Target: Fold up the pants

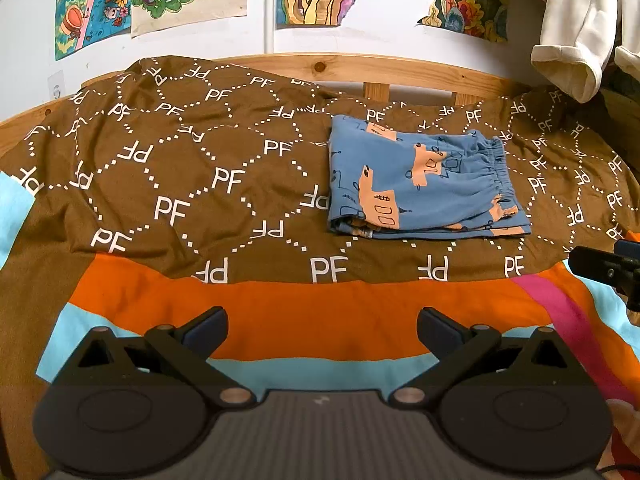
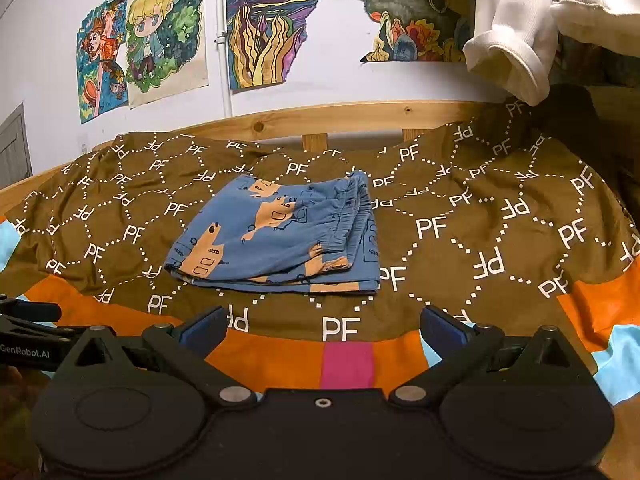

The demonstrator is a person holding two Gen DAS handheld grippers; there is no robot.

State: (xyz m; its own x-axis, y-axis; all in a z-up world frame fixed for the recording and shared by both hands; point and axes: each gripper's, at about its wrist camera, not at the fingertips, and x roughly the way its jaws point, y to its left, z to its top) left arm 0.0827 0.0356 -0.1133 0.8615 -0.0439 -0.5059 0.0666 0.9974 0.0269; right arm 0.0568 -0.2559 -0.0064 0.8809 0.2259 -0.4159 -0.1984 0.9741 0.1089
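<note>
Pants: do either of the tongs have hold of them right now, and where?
Nothing is held. The left tongs and right tongs are both open and empty, short of the folded pants lying on the bedspread.

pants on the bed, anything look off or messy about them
Mostly tidy: the blue pants lie folded in a compact stack on the brown PF bedspread. The only untidiness is that the layers do not line up at the near edge, where a lower layer sticks out. Both hand-held grippers are open and clear of them.
</note>
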